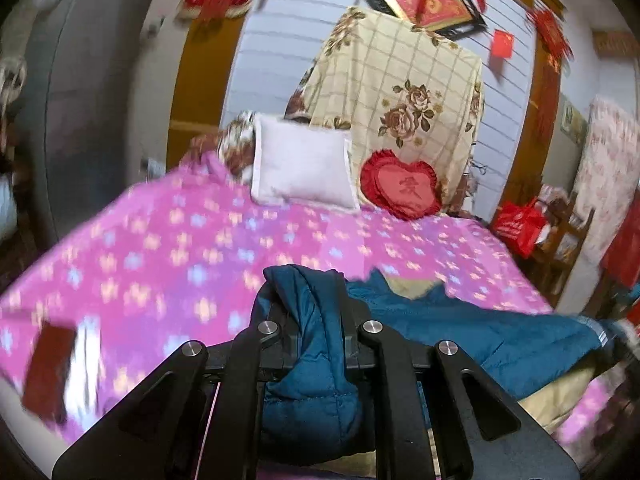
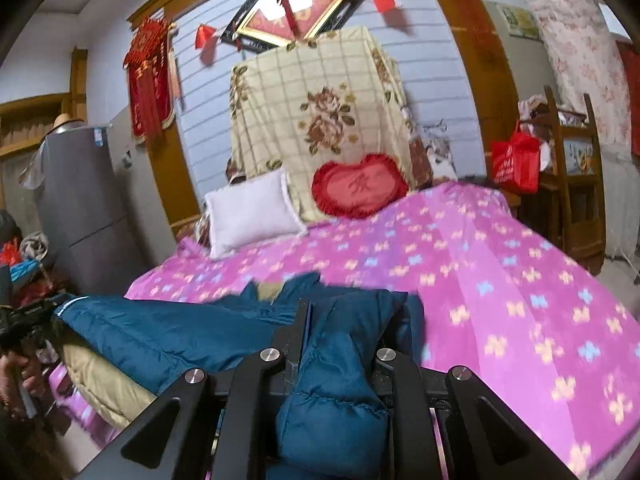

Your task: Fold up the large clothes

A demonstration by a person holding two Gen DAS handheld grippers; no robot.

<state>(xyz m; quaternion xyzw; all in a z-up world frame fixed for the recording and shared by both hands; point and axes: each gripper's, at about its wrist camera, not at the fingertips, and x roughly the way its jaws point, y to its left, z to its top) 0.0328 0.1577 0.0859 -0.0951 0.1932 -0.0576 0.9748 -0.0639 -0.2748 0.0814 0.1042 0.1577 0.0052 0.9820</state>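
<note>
A dark teal quilted jacket with a tan lining is stretched above the pink flowered bedspread. My left gripper is shut on one bunched end of the jacket, which bulges between the fingers. My right gripper is shut on the other bunched end of the jacket. The jacket spans between the two grippers, with its tan lining hanging below. The bedspread lies under it. The other gripper and the hand holding it show at the left edge of the right wrist view.
A white pillow and a red heart cushion lie at the head of the bed, with a floral blanket pile behind. A grey fridge stands left. A wooden chair with a red bag stands right. A dark flat object lies on the bedspread.
</note>
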